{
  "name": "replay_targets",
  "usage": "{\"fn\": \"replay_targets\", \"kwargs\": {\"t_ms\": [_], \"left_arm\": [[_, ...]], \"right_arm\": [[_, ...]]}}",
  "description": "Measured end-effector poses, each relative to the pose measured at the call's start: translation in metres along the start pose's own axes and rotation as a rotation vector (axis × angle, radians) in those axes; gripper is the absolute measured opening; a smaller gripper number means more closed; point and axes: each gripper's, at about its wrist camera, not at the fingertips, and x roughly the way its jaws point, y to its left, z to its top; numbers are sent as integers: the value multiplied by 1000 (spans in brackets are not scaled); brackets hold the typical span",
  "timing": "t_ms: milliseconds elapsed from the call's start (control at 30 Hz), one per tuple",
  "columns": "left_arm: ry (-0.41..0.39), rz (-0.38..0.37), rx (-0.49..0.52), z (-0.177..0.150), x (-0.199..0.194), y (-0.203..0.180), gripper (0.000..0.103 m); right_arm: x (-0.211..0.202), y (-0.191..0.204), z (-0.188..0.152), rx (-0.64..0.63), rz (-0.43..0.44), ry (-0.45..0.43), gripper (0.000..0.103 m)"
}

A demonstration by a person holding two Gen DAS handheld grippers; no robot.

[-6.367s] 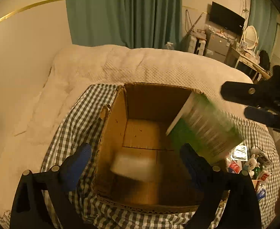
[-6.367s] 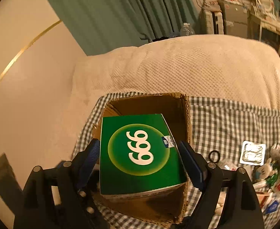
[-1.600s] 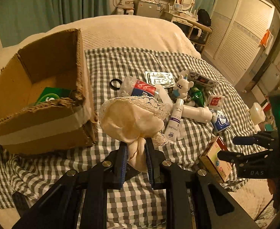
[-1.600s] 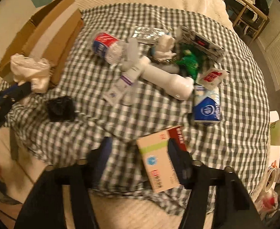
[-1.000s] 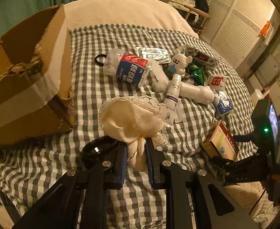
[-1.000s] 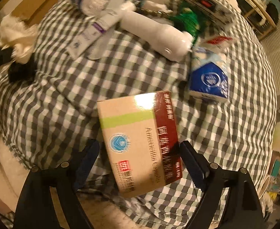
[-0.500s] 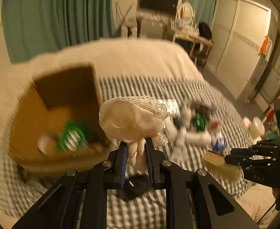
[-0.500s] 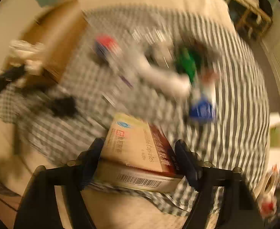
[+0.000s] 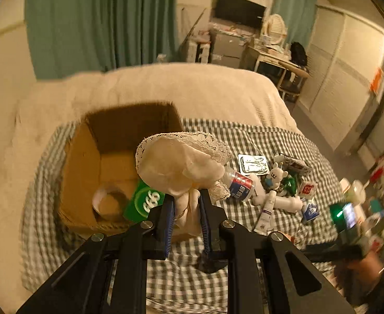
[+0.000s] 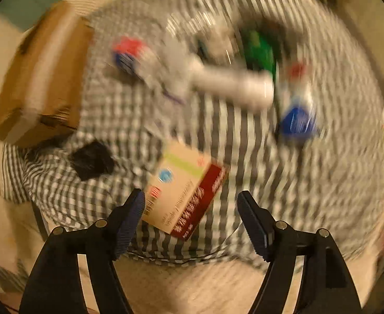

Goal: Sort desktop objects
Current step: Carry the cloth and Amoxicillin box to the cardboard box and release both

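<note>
The left gripper (image 9: 186,209) is clamped on the gathered end of a cream lace-edged cloth (image 9: 178,167), which is held up in the air in front of the cardboard box (image 9: 79,172). The box stands open on the checked cloth (image 9: 246,141) that covers part of the bed. Inside the box lie a green carton marked 666 (image 9: 144,204) and a roll of tape (image 9: 108,201).

To the right of the box, on the checked cloth, a pile of small things lies close together: a plastic bottle with a red and blue label (image 9: 240,183), a foil pack (image 9: 253,163), a small white bear figure (image 9: 276,174), a white tube (image 9: 266,213) and a blue and white packet (image 9: 310,209). A black object (image 9: 210,261) lies just beyond the left gripper's fingers.

The right wrist view is heavily blurred. The right gripper (image 10: 192,209) has its jaws wide apart, and a beige and dark red medicine box (image 10: 184,191) sits between them, tilted; whether it touches either finger or rests on the cloth cannot be told. The cardboard box is at the upper left of that view, with the black object between it and the medicine box.
</note>
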Motion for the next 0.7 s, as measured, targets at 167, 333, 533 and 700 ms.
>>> {"fn": "replay_targets", "kwargs": {"t_ms": [167, 333, 533, 700], "left_arm": [[-3, 17, 1, 2, 19, -4, 19], [7, 25, 12, 11, 28, -6, 19], [-21, 48, -15, 22, 14, 11, 19], [-54, 48, -155, 50, -27, 28, 19]], "right_arm": [[45, -7, -3, 84, 95, 51, 80], [76, 8, -1, 69, 97, 76, 83], [59, 29, 0, -45, 48, 6, 79], [-2, 41, 5, -8, 160, -36, 79]]}}
